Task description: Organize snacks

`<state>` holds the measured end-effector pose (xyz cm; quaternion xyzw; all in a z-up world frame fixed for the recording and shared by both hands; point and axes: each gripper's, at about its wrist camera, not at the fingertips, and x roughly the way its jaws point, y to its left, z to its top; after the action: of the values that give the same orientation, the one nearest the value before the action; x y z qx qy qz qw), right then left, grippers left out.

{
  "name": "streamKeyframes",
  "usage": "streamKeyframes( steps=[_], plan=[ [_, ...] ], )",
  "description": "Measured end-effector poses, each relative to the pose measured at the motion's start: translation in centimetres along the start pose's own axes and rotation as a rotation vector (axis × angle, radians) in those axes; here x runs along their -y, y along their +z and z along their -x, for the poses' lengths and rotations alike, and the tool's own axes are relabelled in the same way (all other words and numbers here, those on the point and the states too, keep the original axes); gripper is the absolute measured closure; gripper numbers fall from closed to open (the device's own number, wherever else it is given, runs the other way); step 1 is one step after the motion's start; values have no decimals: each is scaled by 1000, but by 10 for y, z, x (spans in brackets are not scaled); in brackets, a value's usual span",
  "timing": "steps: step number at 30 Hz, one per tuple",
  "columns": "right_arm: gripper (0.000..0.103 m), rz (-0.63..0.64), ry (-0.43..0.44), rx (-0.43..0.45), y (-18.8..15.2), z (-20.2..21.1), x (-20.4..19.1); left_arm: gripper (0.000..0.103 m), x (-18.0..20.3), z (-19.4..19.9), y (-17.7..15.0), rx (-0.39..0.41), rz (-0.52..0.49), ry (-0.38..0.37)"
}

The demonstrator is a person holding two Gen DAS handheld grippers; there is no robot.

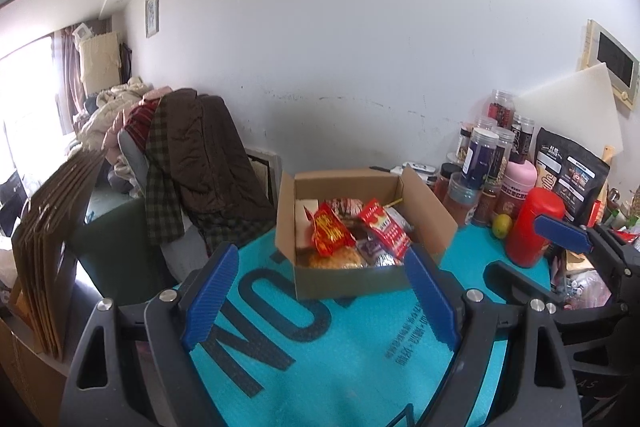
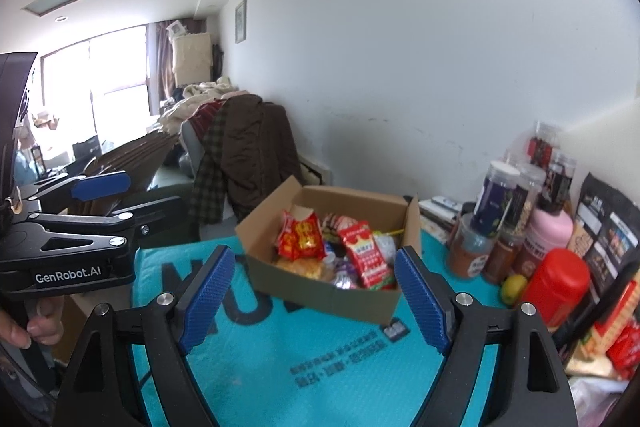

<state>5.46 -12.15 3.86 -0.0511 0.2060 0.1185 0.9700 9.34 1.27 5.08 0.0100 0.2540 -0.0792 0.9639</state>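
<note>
Two open grippers facing a filled snack box on a teal table.

The left gripper (image 1: 320, 291) and right gripper (image 2: 314, 293) are both hanging spread and empty before the cardboard box (image 1: 352, 281) (already heaped with snack packets (image 1: 362, 235)); judging by this, packing is nearing its end, and the next move calls for closing the flaps or fetching another snack.

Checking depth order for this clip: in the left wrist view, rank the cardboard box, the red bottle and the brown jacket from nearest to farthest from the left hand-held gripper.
1. cardboard box, straight ahead of the left hand-held gripper, on the teal mat.
2. red bottle, to the right, among the jars.
3. brown jacket, back left, draped beyond the table.
</note>
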Motion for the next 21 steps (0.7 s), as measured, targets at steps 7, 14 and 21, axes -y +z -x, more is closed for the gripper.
streamKeyframes(
  steps=[7,14,21],
  plan=[
    [20,7,10,-11,-3,-1,3,18,2,5,-11,-4,36,17],
    [20,3,18,-24,-4,-4,6,18,0,6,-13,0,51,34],
    [20,13,32,-35,-6,-9,2,18,-4,4,-15,-2,72,38]
  ],
)
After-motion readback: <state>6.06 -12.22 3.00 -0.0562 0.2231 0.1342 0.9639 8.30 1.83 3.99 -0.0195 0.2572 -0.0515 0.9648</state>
